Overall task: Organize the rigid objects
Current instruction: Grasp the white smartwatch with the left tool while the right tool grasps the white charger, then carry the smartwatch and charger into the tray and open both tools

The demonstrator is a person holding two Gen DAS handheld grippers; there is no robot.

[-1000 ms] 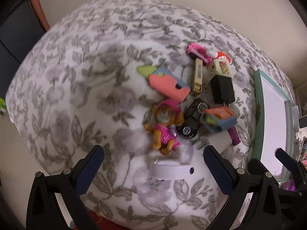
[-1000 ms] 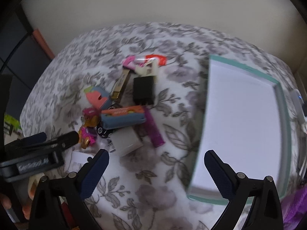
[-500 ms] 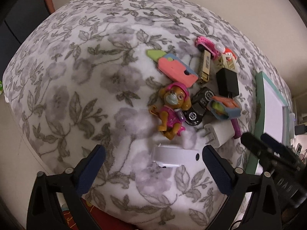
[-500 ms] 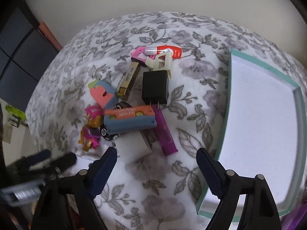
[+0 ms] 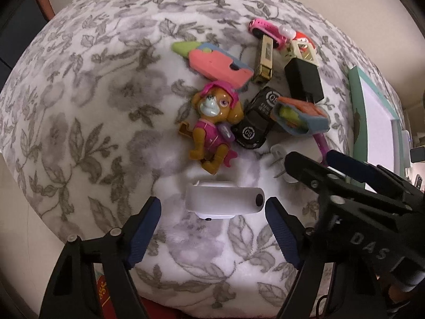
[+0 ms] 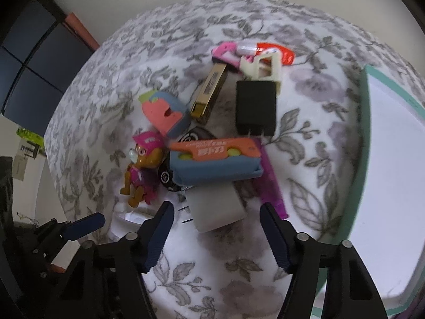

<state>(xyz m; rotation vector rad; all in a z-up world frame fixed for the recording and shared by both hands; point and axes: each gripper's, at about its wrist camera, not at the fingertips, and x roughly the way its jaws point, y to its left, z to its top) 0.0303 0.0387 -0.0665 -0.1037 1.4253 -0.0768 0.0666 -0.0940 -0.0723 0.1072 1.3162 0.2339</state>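
In the left wrist view my left gripper points down at a white rounded device lying crosswise between its blue pads. The jaws are closing and small gaps remain at both ends. My right gripper straddles a white plug charger at the near edge of the toy pile. Its jaws are closing too, with the pads still clear of the charger's sides. The pile holds a pup figure, a black toy car, an orange and blue case and a black charger.
A white tray with a teal rim lies to the right of the pile on the floral cloth. A gold bar, a pink car and a purple stick lie in the heap. The cloth drops off just behind both grippers.
Both grippers have sunk toward the cloth and their jaws have narrowed. The right one has shifted left from the tray to over the white charger. The left one now brackets the white device.
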